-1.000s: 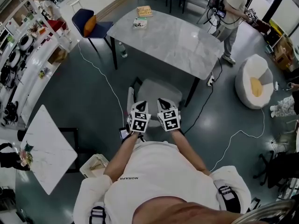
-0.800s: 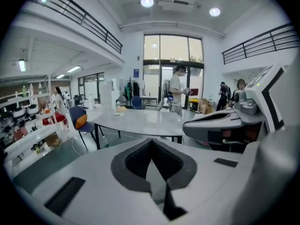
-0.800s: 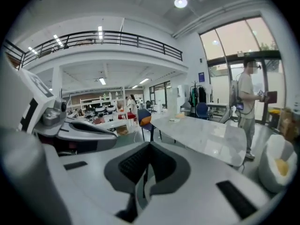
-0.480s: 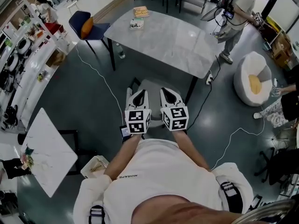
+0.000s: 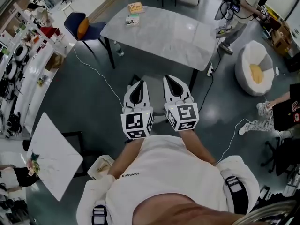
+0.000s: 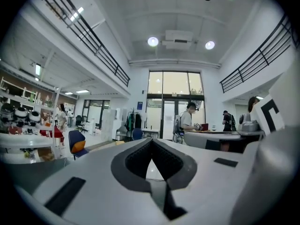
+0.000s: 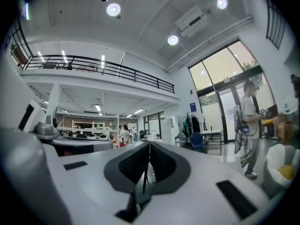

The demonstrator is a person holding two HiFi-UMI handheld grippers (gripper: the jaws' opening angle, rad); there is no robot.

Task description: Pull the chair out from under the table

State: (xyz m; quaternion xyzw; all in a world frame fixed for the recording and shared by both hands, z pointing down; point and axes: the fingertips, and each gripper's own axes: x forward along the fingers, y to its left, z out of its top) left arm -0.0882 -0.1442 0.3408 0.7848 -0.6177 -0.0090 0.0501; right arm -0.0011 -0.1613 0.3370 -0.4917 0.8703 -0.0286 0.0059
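In the head view the grey-seated chair stands by the near edge of the grey marble table, mostly hidden behind my two grippers. My left gripper and right gripper are held side by side above it, pointing toward the table, both shut and holding nothing. The left gripper view shows my left gripper pointing level across the room, its jaws together with only the hall beyond them. In the right gripper view, my right gripper is likewise shut and empty.
A blue chair with an orange cushion stands at the table's far left. Books lie on the far end. A white beanbag and a standing person are at the right. A white table sits near left; cables cross the floor.
Both grippers have risen toward the head camera and levelled out, now covering more of the chair. Their jaws stayed shut. The chair and table have not moved.
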